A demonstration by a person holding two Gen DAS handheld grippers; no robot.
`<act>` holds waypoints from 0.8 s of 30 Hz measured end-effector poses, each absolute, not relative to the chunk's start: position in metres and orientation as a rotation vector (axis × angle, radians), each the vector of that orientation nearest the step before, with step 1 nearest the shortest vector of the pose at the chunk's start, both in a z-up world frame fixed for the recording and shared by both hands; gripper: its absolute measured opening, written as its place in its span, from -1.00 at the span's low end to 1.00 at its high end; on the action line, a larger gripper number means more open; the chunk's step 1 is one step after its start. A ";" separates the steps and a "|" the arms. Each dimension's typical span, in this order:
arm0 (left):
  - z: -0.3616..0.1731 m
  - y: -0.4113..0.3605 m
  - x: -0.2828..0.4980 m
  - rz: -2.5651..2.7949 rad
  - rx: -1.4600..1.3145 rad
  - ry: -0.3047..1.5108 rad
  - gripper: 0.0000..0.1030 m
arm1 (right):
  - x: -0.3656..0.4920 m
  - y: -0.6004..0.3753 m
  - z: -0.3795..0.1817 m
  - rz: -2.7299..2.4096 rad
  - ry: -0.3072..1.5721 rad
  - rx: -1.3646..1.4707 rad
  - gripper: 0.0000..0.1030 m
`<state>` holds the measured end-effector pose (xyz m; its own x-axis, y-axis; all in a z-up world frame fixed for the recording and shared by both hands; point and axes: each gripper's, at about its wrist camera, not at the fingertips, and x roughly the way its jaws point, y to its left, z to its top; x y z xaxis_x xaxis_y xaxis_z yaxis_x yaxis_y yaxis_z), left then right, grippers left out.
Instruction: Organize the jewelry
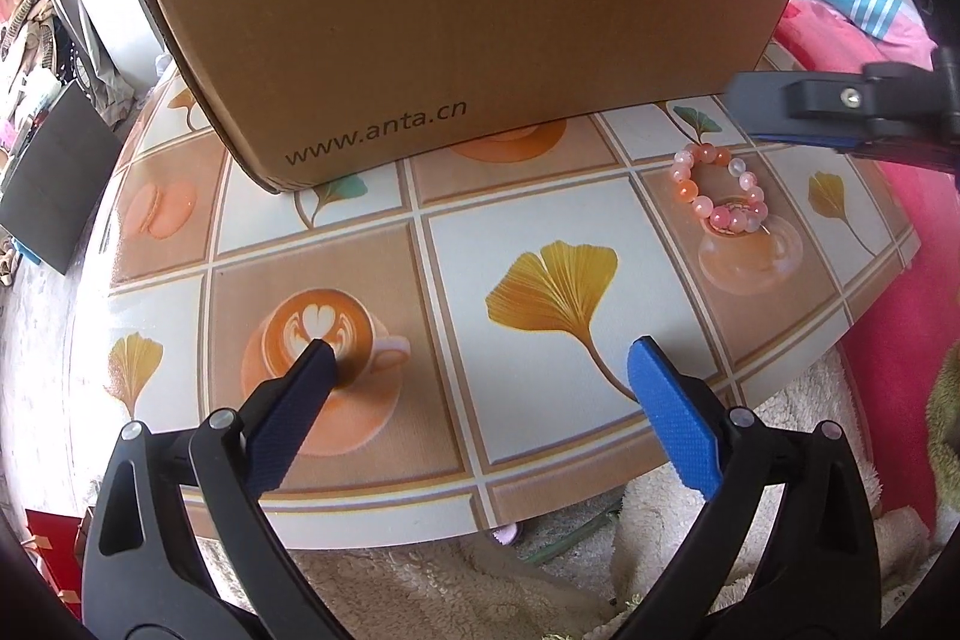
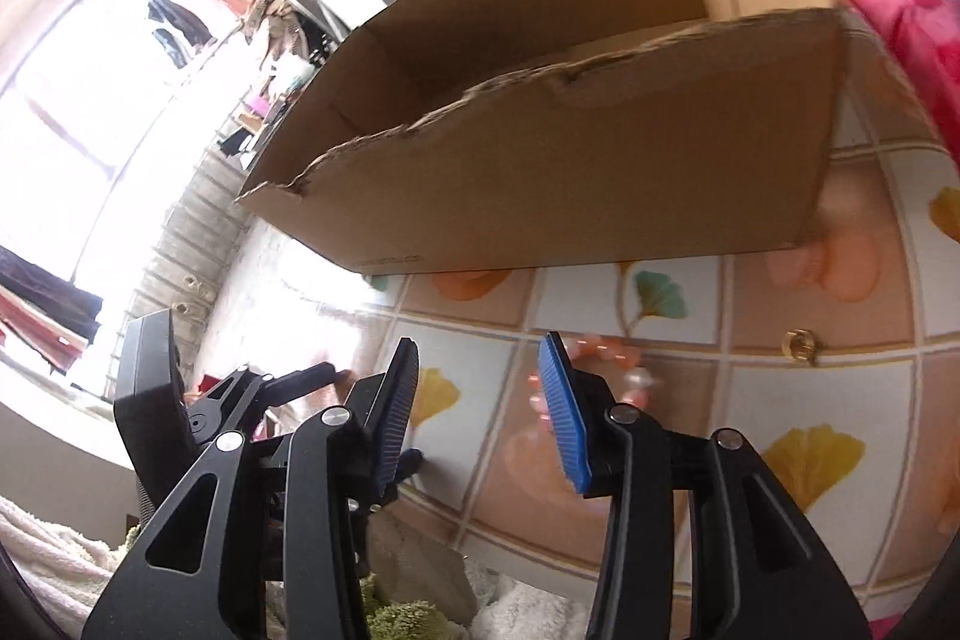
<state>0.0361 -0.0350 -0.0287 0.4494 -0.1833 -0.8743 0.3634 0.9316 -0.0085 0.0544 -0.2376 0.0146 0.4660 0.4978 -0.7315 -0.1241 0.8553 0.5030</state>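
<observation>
Our left gripper hangs wide, empty, over table. Right gripper part-open, nothing between pads. Bead bracelet lies beside cardboard box. We judge pickup next: straddle beads, close, lift into box.

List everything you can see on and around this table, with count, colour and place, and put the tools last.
Cardboard box: one, brown, open top, at the table's far side.
Bead bracelet: one, pink and orange, on the table in front of the box's right end.
Ring: one, gold, on the table right of the bracelet.
Table: one, patterned with ginkgo leaves and coffee cups.
Left tool: one, black with blue pads, open over the table's near edge, holding nothing.
Right tool: one, same colours, open, just before the bracelet.
</observation>
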 end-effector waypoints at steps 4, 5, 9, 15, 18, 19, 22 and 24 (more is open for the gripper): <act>-0.029 -0.038 0.039 -0.343 0.174 1.041 0.83 | 0.038 -0.269 0.017 0.212 0.992 0.333 -0.19; -0.027 -0.036 0.039 -0.349 0.165 1.037 0.83 | 0.034 -0.275 0.016 0.170 0.988 0.312 -0.19; -0.023 -0.037 0.039 -0.371 0.143 1.017 0.83 | 0.027 -0.284 0.013 0.084 0.971 0.212 -0.23; -0.002 -0.048 0.031 -0.487 0.121 0.917 0.83 | 0.021 -0.288 0.007 0.054 0.953 0.120 -0.38; 0.008 -0.065 0.020 -0.577 0.141 0.842 0.82 | 0.026 -0.291 0.005 0.060 0.947 0.152 -0.38; 0.010 -0.071 0.017 -0.603 0.150 0.821 0.78 | 0.027 -0.293 0.004 0.061 0.946 0.160 -0.38; 0.014 -0.094 0.007 -0.680 0.205 0.771 0.46 | 0.034 -0.299 0.001 0.062 0.947 0.180 -0.38; 0.013 -0.111 0.005 -0.716 0.251 0.762 0.22 | 0.033 -0.301 0.000 0.063 0.945 0.193 -0.38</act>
